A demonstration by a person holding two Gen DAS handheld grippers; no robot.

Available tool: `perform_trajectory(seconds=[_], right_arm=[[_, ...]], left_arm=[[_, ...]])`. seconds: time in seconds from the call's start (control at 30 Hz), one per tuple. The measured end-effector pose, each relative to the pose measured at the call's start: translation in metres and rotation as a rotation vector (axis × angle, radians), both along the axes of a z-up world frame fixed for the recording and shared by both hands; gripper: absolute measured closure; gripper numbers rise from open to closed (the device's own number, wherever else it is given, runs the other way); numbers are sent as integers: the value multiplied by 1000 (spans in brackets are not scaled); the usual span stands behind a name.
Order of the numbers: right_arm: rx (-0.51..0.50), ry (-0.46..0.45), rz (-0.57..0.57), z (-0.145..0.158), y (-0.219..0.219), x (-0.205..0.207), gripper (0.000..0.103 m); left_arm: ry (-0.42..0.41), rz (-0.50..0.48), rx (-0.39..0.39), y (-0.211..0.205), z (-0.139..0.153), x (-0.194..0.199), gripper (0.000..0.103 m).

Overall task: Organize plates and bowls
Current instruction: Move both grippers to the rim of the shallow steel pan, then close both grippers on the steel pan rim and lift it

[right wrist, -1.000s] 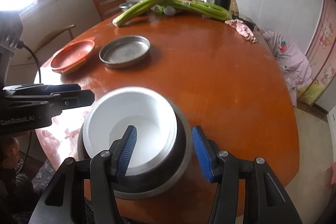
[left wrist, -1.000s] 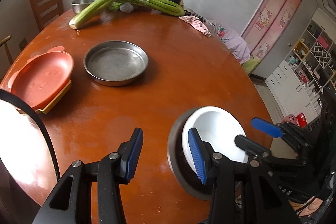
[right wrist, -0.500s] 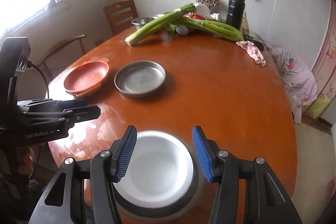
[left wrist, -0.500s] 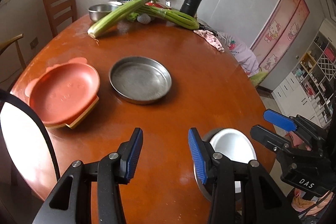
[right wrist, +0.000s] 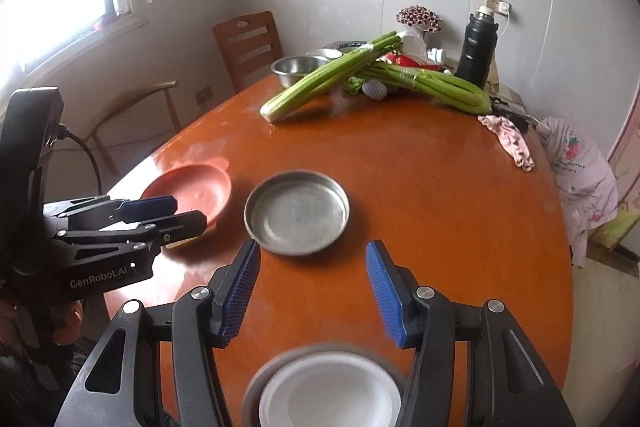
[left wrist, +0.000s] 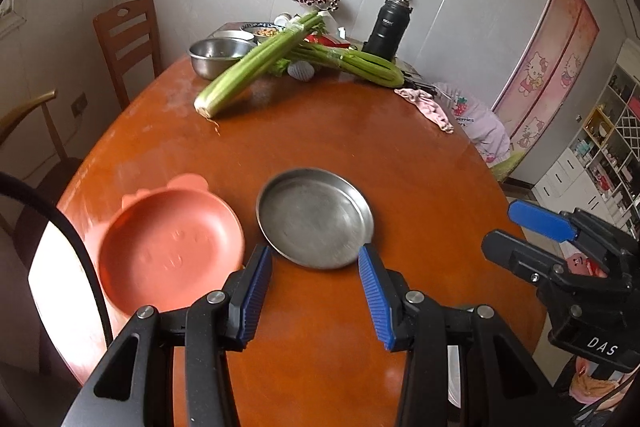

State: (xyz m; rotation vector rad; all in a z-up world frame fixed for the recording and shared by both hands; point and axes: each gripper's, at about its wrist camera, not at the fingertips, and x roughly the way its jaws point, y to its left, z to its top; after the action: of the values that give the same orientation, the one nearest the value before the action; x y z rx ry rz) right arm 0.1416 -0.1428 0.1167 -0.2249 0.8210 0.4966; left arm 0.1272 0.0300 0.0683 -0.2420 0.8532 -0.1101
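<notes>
Both grippers, left (left wrist: 316, 291) and right (right wrist: 312, 291), hover w/ jaws spread, nothing between. Steel pan (right wrist: 297, 213) sits mid-table; pink plate (right wrist: 192, 189) just beside it window-side. White bowl (right wrist: 330, 393) nested in grey bowl (right wrist: 256, 379), near-edge side of pan, apart.

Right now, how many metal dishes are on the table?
3 for sure: the flat pan mid-table, a steel bowl behind the celery, a grey dish under the white bowl. Others may hide behind the celery.

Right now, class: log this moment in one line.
left tongs: open, empty | right tongs: open, empty | white bowl: inside grey metal bowl
</notes>
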Motion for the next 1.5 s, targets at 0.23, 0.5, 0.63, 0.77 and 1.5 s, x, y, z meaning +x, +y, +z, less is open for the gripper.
perform_trajectory(seconds=[0.23, 0.5, 0.63, 0.77, 1.5], right_arm=[[-13, 1, 4, 8, 22, 30, 46], [-59, 41, -34, -6, 33, 69, 46], [-75, 78, -47, -20, 36, 84, 46], [-89, 129, -57, -39, 38, 97, 46], [-201, 398, -74, -139, 54, 130, 46]], left_arm=[[-4, -8, 26, 12, 7, 30, 58], [15, -29, 31, 15, 1, 61, 58], [51, -34, 27, 17, -12, 78, 58], [90, -42, 25, 17, -28, 92, 58], [256, -47, 100, 3, -91, 138, 58]])
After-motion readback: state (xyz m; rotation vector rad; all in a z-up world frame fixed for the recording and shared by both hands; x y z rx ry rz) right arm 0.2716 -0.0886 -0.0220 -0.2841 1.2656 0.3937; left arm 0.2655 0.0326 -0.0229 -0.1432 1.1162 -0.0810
